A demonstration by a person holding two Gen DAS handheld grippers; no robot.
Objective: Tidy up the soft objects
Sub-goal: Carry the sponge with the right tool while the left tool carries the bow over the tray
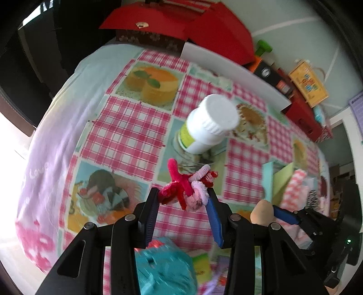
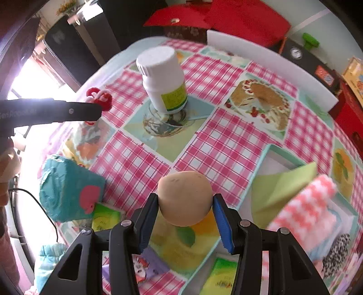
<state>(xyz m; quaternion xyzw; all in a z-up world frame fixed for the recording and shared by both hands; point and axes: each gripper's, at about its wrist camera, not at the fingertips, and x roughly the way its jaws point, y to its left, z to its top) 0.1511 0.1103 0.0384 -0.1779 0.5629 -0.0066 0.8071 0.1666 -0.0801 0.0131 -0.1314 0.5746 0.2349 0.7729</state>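
Note:
My left gripper (image 1: 182,195) is shut on a tangle of red and pink pipe cleaners (image 1: 188,188), held above the checked tablecloth (image 1: 127,133). From the right wrist view the same gripper's dark finger (image 2: 68,112) shows at the left with the pipe cleaners (image 2: 99,97) at its tip. My right gripper (image 2: 185,200) is shut on a tan soft ball (image 2: 185,199), lifted over the cloth. That ball (image 1: 261,211) and a blue pad (image 1: 284,215) of the right gripper appear at the right of the left wrist view.
A white bottle (image 2: 163,79) with a green label stands mid-table. A teal box (image 2: 68,192) lies front left. An open light-blue box (image 2: 283,156) at the right holds a green sheet (image 2: 283,188), a pink-white fluffy cloth (image 2: 306,215) and a black-white fuzzy piece (image 2: 335,251). Red boxes (image 2: 238,18) lie beyond the table.

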